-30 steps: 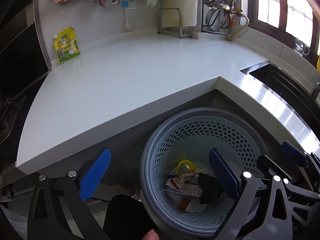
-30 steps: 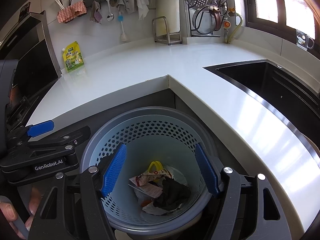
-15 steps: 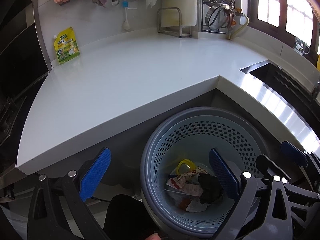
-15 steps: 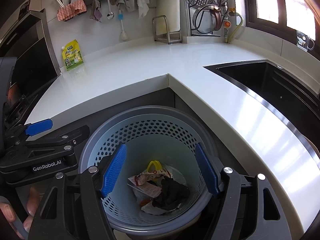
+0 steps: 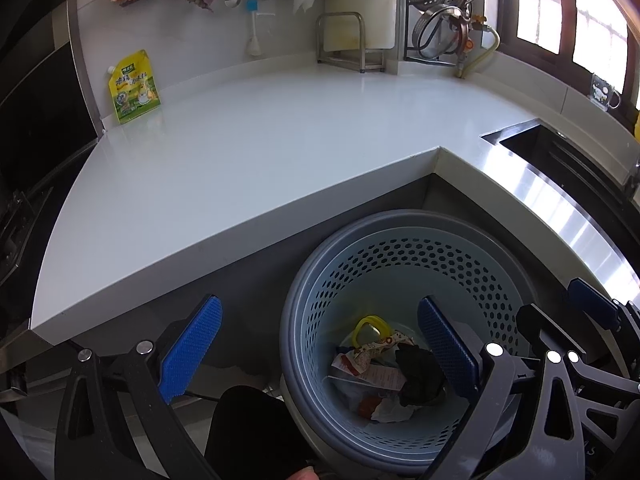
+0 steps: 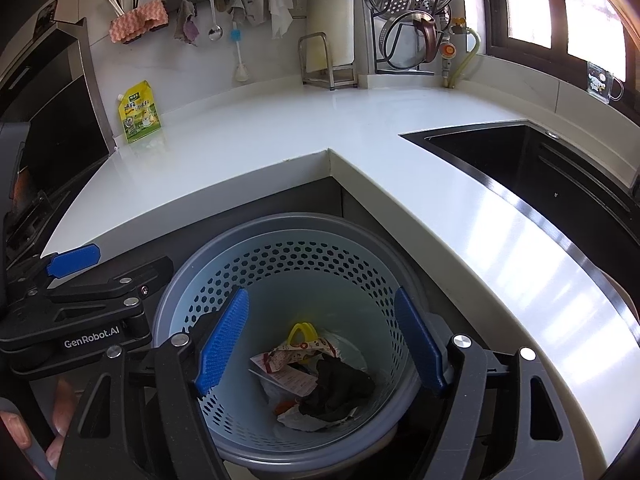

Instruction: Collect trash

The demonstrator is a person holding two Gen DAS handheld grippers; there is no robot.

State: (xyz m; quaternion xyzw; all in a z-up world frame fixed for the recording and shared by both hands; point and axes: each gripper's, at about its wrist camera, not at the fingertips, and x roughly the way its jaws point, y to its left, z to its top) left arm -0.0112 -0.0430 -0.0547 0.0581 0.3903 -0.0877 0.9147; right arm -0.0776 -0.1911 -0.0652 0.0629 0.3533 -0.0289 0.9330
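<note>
With both my left gripper (image 5: 320,344) and right gripper (image 6: 320,340) spread wide and empty above the perforated bin (image 6: 280,264), where the trash (image 6: 320,376) lies at the bottom, I should scan the white counter (image 6: 280,132) for strays.

- The left tongs (image 5: 320,354) are hanging with their blue-padded fingers (image 5: 191,347) spread wide apart, gripping nothing.
- The right tongs (image 6: 322,346) are also gaping, both blue pads (image 6: 224,340) parted and empty.
- The two tongs are sitting side by side, the left ones showing at the left edge of the right wrist view.
- A hand (image 6: 24,432) is gripping a handle at the lower left of that view.
</note>
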